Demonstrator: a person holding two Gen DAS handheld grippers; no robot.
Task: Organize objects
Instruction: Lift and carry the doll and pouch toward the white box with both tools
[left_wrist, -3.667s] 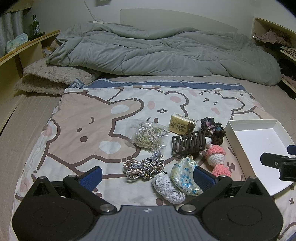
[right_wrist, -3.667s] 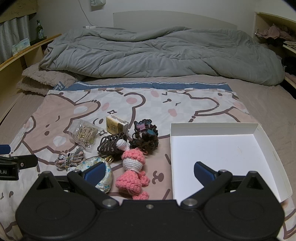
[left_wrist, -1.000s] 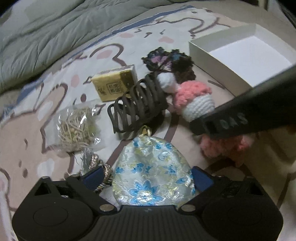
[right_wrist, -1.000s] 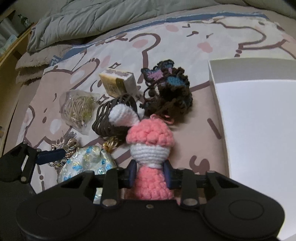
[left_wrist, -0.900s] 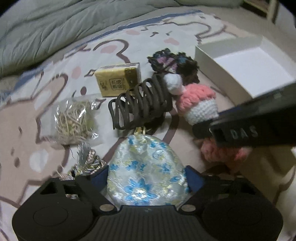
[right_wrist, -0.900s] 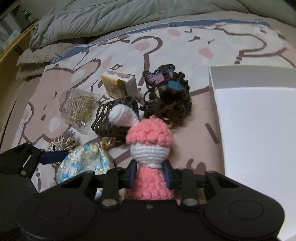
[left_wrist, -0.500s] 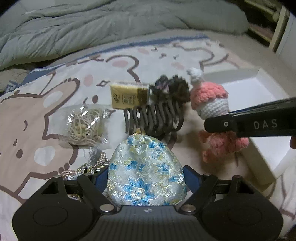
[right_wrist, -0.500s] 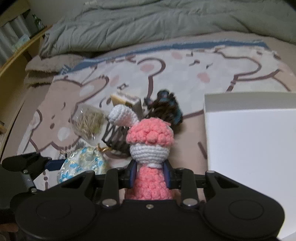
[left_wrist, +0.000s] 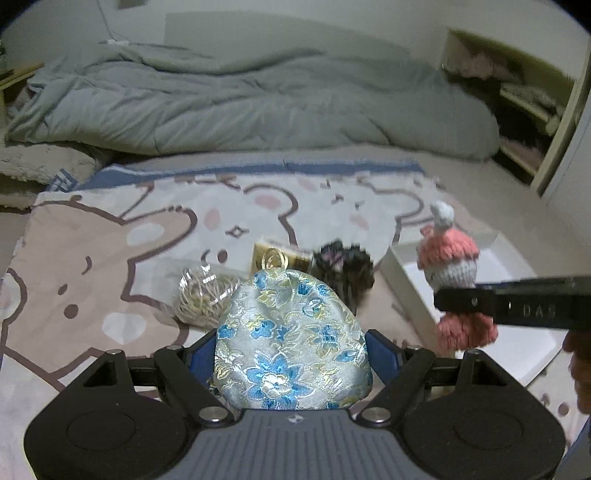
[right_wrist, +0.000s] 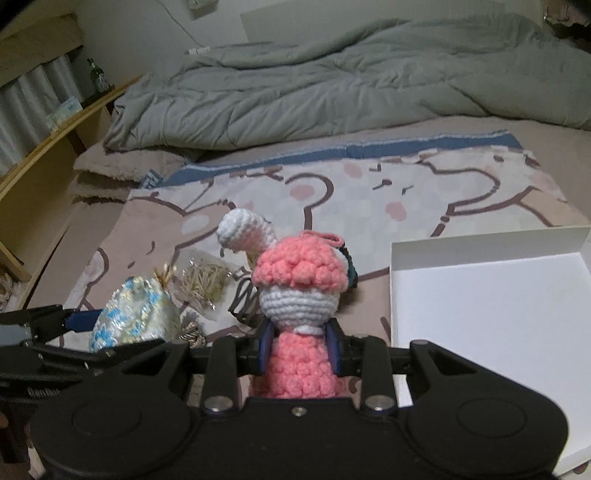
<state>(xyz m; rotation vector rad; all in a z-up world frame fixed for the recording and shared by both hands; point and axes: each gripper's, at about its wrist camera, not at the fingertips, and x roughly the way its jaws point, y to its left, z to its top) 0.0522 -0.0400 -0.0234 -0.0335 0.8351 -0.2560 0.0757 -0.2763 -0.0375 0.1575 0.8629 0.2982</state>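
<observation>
The bed (right_wrist: 480, 162) carries a cartoon-print blanket (right_wrist: 369, 192) with the loose things on it and a white box (right_wrist: 491, 314) at its right side, open-topped and bare inside. The box looks like thin card, light and likely to slide or dent if pushed, so things are better lowered in than dropped against its wall.

The left gripper (left_wrist: 291, 350) is closed on a flowered pouch (left_wrist: 291, 339), held up above the blanket with its gold ring on top. The brocade looks smooth and soft, so it may slip; a hold across its broad middle, as now, seems safest.

The right gripper (right_wrist: 299, 347) clamps a pink crochet doll (right_wrist: 295, 295) around its body below the head, lifted just beside the box. The yarn is light, squashy and grippy, and should take a firm squeeze unharmed.
</observation>
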